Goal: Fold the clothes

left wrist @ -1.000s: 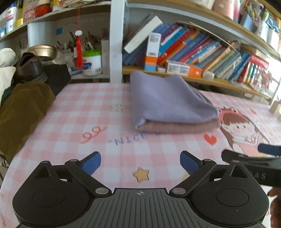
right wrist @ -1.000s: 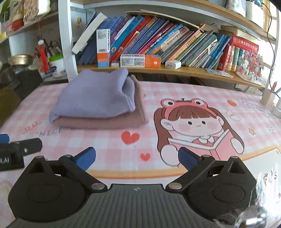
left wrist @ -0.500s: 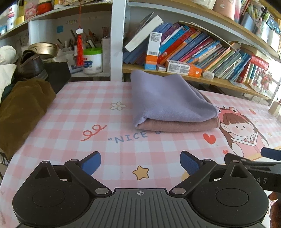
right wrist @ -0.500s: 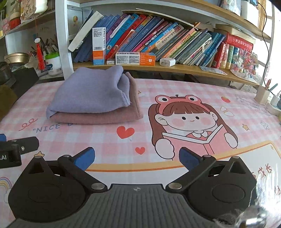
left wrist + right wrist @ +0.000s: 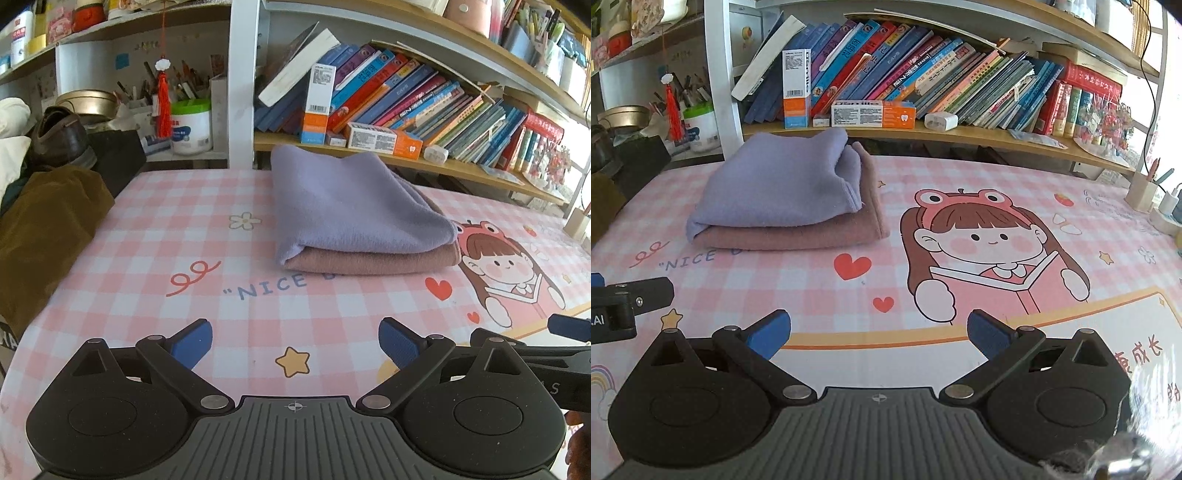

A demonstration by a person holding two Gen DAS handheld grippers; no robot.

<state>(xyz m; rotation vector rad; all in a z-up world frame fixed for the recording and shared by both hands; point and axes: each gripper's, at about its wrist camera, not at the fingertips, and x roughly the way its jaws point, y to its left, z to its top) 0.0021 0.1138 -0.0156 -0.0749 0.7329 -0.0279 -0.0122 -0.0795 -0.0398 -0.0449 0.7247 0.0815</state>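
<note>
Two folded cloths sit in a neat pile on the pink checked table [image 5: 155, 229], near its back edge by the bookshelf [image 5: 960, 133]. The purple cloth [image 5: 351, 206] lies on top of the pink-brown cloth [image 5: 369, 260]. The left gripper [image 5: 295, 345] and the right gripper [image 5: 879, 334] are both wide open and hold nothing. They hover near the front edge, well apart from the pile.

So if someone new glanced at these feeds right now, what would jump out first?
Probably the folded stack mid-table: a lilac cloth lying on a dusty-pink cloth, just ahead of the bookshelf. Next, the cartoon girl reading a book, printed on the pink checked table cover to the stack's right. Both the left gripper and the right gripper are open and empty, near the front edge.
</note>
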